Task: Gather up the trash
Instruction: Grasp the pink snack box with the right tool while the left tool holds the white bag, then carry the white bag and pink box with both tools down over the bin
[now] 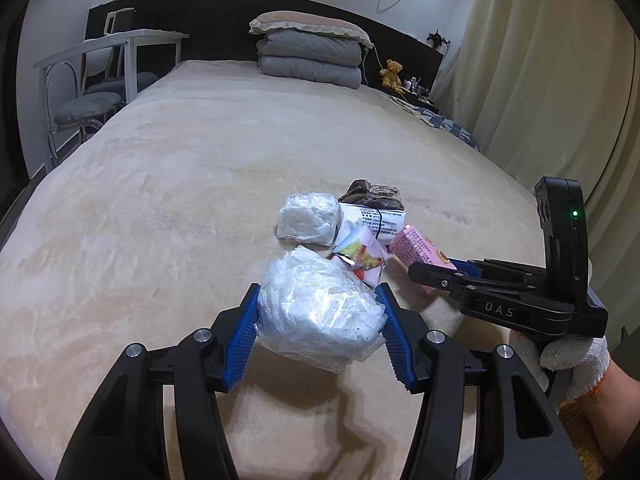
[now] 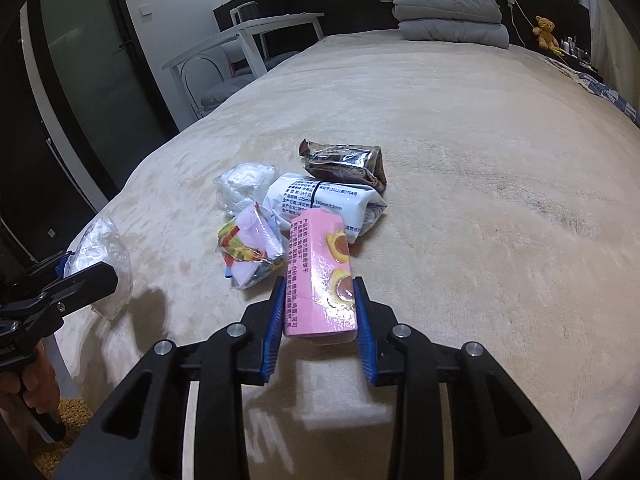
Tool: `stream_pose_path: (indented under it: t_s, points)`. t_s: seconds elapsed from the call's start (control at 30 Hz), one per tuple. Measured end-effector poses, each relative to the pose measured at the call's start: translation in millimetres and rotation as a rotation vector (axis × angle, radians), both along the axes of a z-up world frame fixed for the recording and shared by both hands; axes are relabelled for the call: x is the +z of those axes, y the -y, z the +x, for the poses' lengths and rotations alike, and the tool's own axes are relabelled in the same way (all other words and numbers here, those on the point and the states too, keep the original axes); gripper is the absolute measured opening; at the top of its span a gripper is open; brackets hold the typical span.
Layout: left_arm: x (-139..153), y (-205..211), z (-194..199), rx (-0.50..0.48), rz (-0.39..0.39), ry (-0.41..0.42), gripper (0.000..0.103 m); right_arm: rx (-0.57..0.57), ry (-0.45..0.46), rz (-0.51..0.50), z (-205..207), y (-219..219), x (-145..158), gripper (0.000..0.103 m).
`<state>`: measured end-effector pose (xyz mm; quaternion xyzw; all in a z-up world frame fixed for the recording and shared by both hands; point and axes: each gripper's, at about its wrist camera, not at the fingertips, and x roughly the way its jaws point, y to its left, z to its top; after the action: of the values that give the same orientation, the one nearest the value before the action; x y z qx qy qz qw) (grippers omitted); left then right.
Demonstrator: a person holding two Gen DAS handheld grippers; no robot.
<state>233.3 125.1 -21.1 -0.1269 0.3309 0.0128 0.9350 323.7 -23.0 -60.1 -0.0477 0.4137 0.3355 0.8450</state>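
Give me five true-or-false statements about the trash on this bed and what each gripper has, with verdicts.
1. The left gripper is shut on a crumpled clear plastic bag. True.
2. The right gripper holds the dark brown foil wrapper. False: its pads clamp the pink carton.
3. The white printed tissue pack lies on the beige bed cover. True.
4. The teddy bear sits in the trash pile. False: it sits far off by the headboard.
5. The colourful crumpled wrapper is held. False: it lies loose.
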Motion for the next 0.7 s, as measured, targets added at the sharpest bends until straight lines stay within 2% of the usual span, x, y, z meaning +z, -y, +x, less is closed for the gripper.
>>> stream_pose_path:
  t_s: [0.33,0.7]
  points:
    - [5,11,-16,0.017,-0.026,0.025,0.055,-0.012,0.018,0.009,-25,28,11,0.034]
    - [11,36,-47,0.009,-0.059,0.073,0.055,-0.025,0.047,0.039,-70,64,24,0.034]
